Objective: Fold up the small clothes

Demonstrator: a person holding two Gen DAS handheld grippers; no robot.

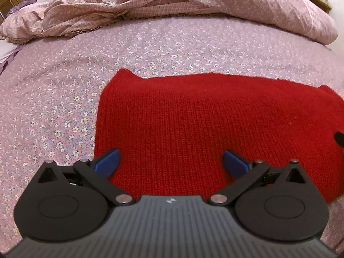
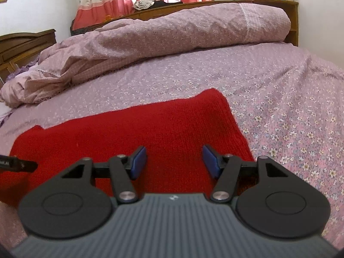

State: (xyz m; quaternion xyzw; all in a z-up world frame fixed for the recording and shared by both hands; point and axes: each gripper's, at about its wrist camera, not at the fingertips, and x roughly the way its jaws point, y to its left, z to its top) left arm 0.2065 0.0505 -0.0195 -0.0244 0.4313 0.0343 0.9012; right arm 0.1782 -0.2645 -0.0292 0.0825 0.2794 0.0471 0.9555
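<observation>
Currently red knitted garment [image 1: 204, 124] lying flat on floral lilac bedsheet [image 1: 64, 90]. Left claw [image 1: 171, 163] gaping wide, empty, hovering over left edge. Right claw [image 2: 174, 161] half-spread, empty, over right portion. Risk: pads pinching sheet along with knit, or catching single layer, skewing fold.

Red knit garment [image 1: 193, 116] flat on bed (folded, edges uneven).

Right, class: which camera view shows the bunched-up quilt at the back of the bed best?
The right wrist view: the quilt shows whole, running to the headboard. The left wrist view crops the quilt at its top edge.
</observation>
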